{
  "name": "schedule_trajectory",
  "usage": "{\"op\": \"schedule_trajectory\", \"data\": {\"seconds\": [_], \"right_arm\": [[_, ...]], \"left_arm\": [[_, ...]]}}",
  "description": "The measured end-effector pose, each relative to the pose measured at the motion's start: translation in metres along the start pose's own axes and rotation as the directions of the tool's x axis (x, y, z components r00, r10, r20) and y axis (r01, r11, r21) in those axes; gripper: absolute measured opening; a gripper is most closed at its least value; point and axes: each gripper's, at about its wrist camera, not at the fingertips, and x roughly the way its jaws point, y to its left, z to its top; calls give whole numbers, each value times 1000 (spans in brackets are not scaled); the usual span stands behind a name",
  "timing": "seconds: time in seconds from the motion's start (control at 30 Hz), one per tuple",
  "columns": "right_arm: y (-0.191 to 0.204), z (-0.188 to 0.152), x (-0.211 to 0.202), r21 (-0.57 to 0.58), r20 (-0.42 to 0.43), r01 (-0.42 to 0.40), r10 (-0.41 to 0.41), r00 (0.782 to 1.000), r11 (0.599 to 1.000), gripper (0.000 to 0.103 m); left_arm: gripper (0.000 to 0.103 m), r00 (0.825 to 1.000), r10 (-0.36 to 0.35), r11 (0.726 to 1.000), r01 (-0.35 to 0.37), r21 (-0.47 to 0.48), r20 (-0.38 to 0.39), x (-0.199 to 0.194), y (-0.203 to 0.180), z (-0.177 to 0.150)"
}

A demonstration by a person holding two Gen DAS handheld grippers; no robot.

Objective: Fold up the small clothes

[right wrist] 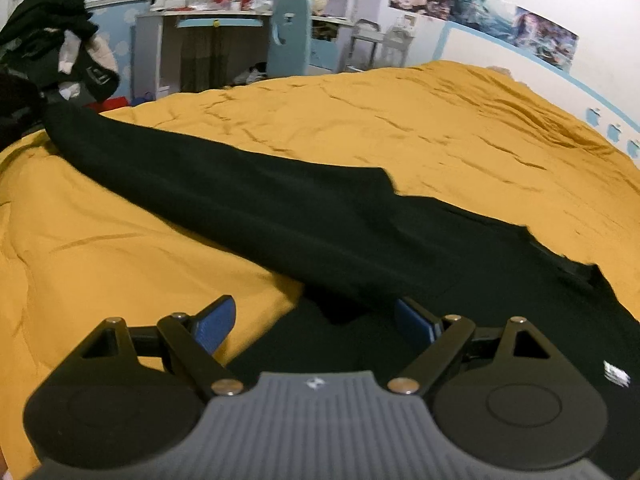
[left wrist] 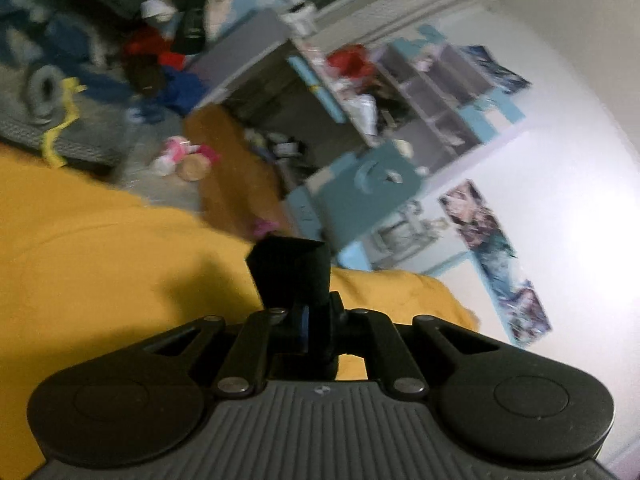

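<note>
A black garment (right wrist: 280,216) lies across the yellow bedspread (right wrist: 440,120), one long sleeve stretched toward the far left. My right gripper (right wrist: 316,320) is open just above the garment's near part, its blue pads (right wrist: 212,324) spread wide. In the left wrist view my left gripper (left wrist: 306,320) is shut on a piece of the black cloth (left wrist: 290,272), which sticks up from the jaws above the bedspread (left wrist: 100,260). That view is tilted and blurred.
A heap of dark clothes (right wrist: 52,48) sits at the bed's far left. Beyond the bed stand a grey and blue desk (right wrist: 208,40), a blue chair (right wrist: 288,36) and shelves. Toys and clothes lie on the floor (left wrist: 180,156). Posters hang on the white wall (right wrist: 480,12).
</note>
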Motion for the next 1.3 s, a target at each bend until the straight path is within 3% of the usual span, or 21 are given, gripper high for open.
{"op": "schedule_trajectory", "data": {"seconds": [0.13,0.2,0.33,0.47,0.53,0.67,0.77,0.8,0.87,0.9,0.93,0.97,1.03,1.1,1.13,1.17,1.2,1.23,1.3], "right_arm": [[-36,-14,-23,71,-15,27,-26,1000,997,83],[-59,-24,-37,112,-22,50,-48,999,992,83],[-105,-47,-64,176,-32,90,-86,996,980,83],[-147,-75,-89,229,-44,149,-142,989,962,83],[-169,-89,-99,271,-61,172,-162,985,947,83],[-210,-113,-115,373,-85,205,-187,979,905,83],[-238,-132,-125,454,-104,217,-190,976,864,83],[-246,-138,-128,478,-108,218,-189,976,851,83],[-262,-149,-132,513,-115,227,-196,974,828,83],[-270,-154,-134,527,-121,234,-200,972,817,83],[-277,-158,-135,544,-130,243,-205,970,803,83],[-283,-161,-135,559,-135,248,-208,969,791,83],[-297,-166,-136,601,-138,247,-206,969,760,83],[-312,-170,-137,648,-126,225,-189,974,728,83],[-317,-169,-137,664,-116,213,-183,976,717,83],[-324,-168,-137,678,-102,198,-176,979,708,83],[-331,-168,-137,692,-86,181,-169,982,699,83],[-339,-167,-135,707,-67,160,-160,985,689,83],[-355,-168,-130,735,-44,139,-158,987,664,82]], "left_arm": [[8,993,-117,990,119,71,-24,-1,-65,-7],[8,981,-184,975,190,114,-62,0,-106,-19],[8,928,-330,915,360,181,-175,4,-191,-65],[8,831,-461,833,526,173,-312,16,-269,-136],[8,772,-509,790,594,149,-381,21,-299,-179],[8,637,-554,717,692,82,-536,36,-344,-282],[8,562,-520,710,703,41,-643,55,-355,-360],[8,544,-496,718,695,32,-677,65,-355,-383],[9,486,-436,731,682,17,-757,80,-349,-438],[12,466,-397,745,667,18,-791,86,-346,-460],[17,425,-346,749,662,26,-837,94,-344,-485],[18,402,-305,749,661,43,-863,98,-346,-501],[18,378,-243,745,663,78,-893,101,-346,-517],[18,345,-294,726,687,26,-891,94,-344,-501],[22,334,-332,706,708,2,-882,91,-342,-483],[27,341,-351,690,724,5,-872,87,-342,-467],[35,361,-362,676,736,24,-859,84,-338,-444],[42,393,-361,670,740,58,-845,81,-332,-426],[49,480,-335,671,726,152,-811,77,-309,-384]]}}
